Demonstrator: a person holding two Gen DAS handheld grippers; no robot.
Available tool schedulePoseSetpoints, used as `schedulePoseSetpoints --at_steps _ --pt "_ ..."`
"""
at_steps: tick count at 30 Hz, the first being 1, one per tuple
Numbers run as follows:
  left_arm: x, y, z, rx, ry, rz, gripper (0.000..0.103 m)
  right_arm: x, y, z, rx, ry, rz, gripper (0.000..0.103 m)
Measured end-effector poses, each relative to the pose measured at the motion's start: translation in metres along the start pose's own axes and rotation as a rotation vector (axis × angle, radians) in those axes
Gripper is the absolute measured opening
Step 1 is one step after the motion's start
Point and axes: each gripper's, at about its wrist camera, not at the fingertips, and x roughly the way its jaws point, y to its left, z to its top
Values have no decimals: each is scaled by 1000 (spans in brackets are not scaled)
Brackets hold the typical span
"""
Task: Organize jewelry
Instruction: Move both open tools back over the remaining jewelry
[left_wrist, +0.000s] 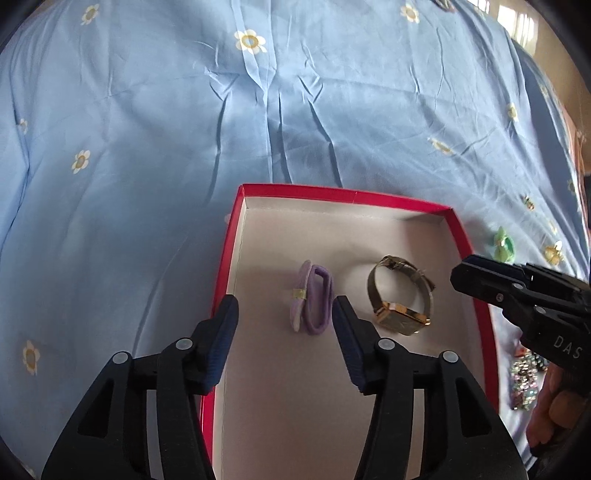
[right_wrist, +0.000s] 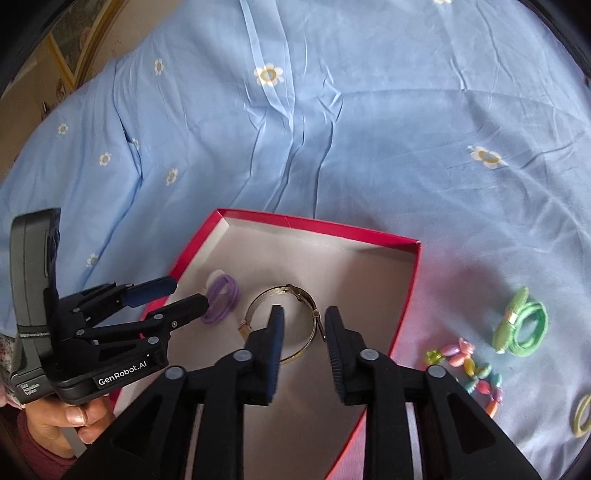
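Note:
A red box (left_wrist: 347, 195) with a pale floor lies on the blue bedsheet; it also shows in the right wrist view (right_wrist: 317, 225). Inside lie a purple hair tie (left_wrist: 312, 301) (right_wrist: 221, 300) and a gold watch (left_wrist: 400, 295) (right_wrist: 286, 317). My left gripper (left_wrist: 284, 314) (right_wrist: 184, 291) is open and empty just short of the hair tie. My right gripper (right_wrist: 304, 321) is open and empty above the watch; its tip shows at the right of the left wrist view (left_wrist: 476, 277).
On the sheet right of the box lie a green hair tie (right_wrist: 522, 325) (left_wrist: 502, 245), a pastel bead bracelet (right_wrist: 469, 365) and a yellow-green hair tie (right_wrist: 583, 415). A sparkly piece (left_wrist: 522, 376) lies near the right hand. A flowered blue sheet (left_wrist: 184, 129) covers the bed.

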Motion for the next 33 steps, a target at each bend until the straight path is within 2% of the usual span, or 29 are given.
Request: schedulePoseSetpoints --at_steps 5,14,18,31,33 --pt "-20 -10 -7 -24 -31 -46 54 -30 -14 -10 54 -45 -3 34" --pt "-35 -49 -17 16 -46 -129 57 -80 -47 -33 153 -108 -53 39" --pt "-36 -70 -22 44 -39 -150 57 -102 -59 -41 169 -139 -79 45" --pt "-27 -121 -18 130 -19 -196 57 -148 -109 -65 238 -188 -208 48" --pt "-25 -128 -16 142 -16 -200 57 -153 -119 -68 251 -191 -230 51"
